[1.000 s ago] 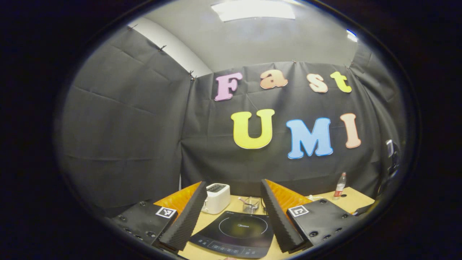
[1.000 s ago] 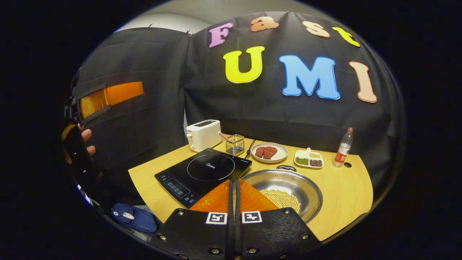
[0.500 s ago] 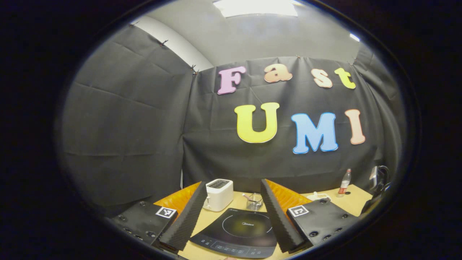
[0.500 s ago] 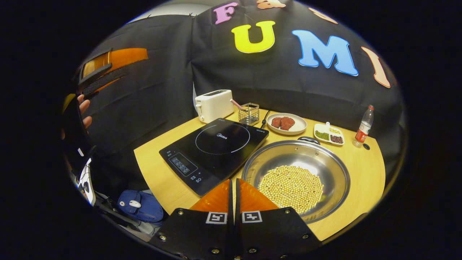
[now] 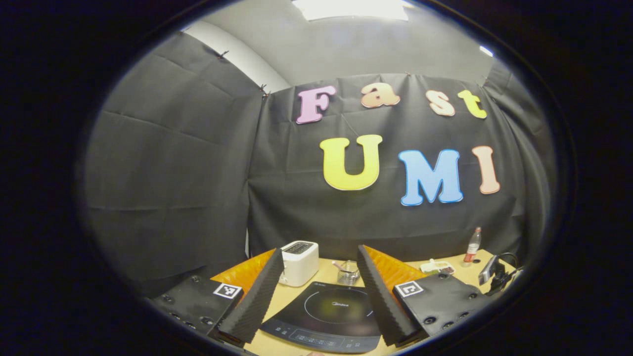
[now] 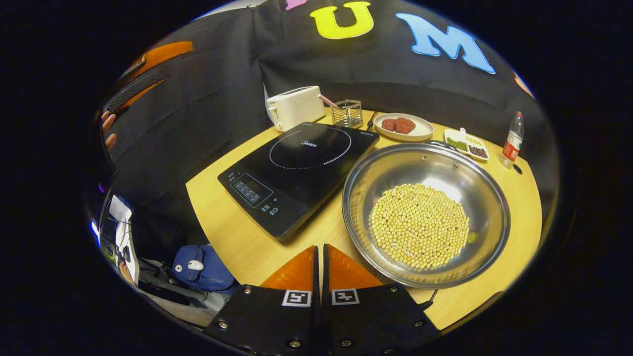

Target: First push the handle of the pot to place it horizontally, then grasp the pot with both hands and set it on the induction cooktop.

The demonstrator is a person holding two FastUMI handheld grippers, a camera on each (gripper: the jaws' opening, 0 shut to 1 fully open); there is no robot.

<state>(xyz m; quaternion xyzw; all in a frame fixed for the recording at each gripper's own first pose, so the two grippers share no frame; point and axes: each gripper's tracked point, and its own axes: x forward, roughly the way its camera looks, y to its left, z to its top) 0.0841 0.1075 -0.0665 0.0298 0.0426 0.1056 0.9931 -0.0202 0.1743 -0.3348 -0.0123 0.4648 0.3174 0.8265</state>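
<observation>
A wide steel pot (image 6: 430, 165) with yellow soybeans (image 6: 419, 225) in it stands on the wooden table, right of the black induction cooktop (image 6: 296, 168). One dark handle (image 6: 440, 144) shows at the pot's far rim, and a thin handle (image 6: 429, 298) shows under the near rim. My right gripper (image 6: 319, 248) is shut and empty, hovering at the table's front edge just left of the pot. My left gripper (image 5: 320, 251) is open and held high, with the cooktop (image 5: 329, 316) between its fingers. In the right gripper view the left gripper (image 6: 175, 62) is at the upper left, held by a hand (image 6: 106, 131).
Along the table's back stand a white toaster (image 6: 295, 106), a wire basket (image 6: 347, 112), a plate of meat (image 6: 403, 127), a dish of beans (image 6: 466, 144) and a bottle (image 6: 513, 140). A blue bag (image 6: 200, 267) lies below the table's left edge.
My right gripper has moved forward and tipped down, so the pot and cooktop loom larger and nearer. My left gripper has barely shifted and stays open.
</observation>
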